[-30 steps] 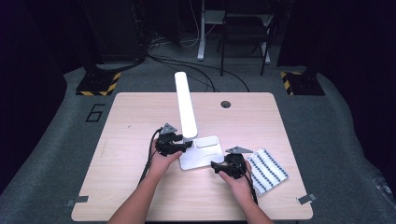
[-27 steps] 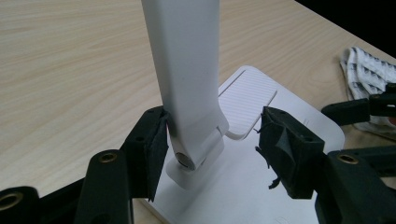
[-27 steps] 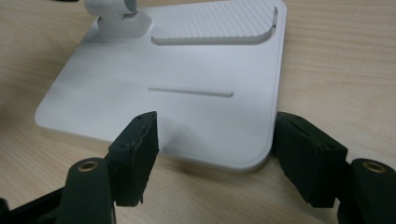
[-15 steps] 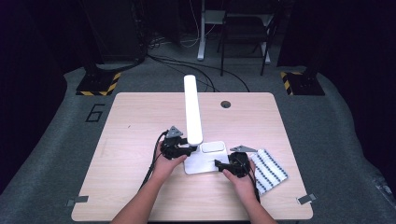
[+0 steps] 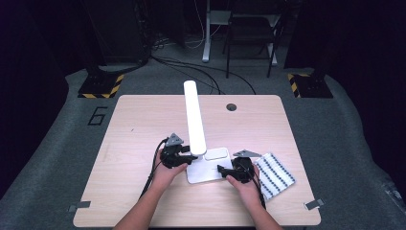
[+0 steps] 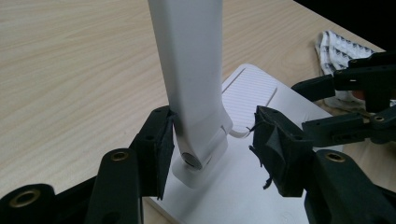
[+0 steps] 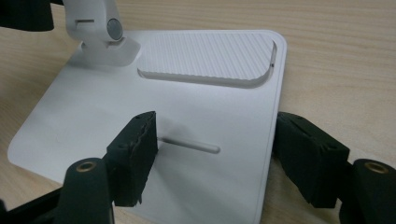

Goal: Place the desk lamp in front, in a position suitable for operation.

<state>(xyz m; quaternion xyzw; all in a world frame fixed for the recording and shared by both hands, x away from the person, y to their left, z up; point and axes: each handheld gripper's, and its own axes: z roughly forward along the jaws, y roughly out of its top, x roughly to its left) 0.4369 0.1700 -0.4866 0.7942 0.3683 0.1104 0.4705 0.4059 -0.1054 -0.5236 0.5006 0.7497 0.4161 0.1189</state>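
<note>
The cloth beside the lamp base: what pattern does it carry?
The cloth is white with rows of dark dots, clearest in the high view.

Even overhead light brightens the table (image 5: 143, 124); beyond it the room sinks dark, and nearby jaws blur softly.

The surface (image 5: 143, 124) was a pale wood-grain top with rounded corners and a small round cable hole (image 5: 231, 107) near its far edge. A white lamp base (image 5: 207, 167) lay flat on it between the left tool (image 5: 184, 158) and the right tool (image 5: 225, 170), its ribbed pad (image 7: 208, 58) on the side away from the right tool. Just beyond the right tool, on its outer side, a striped white cloth (image 5: 276, 175) lay on the surface, close to the near edge.
</note>
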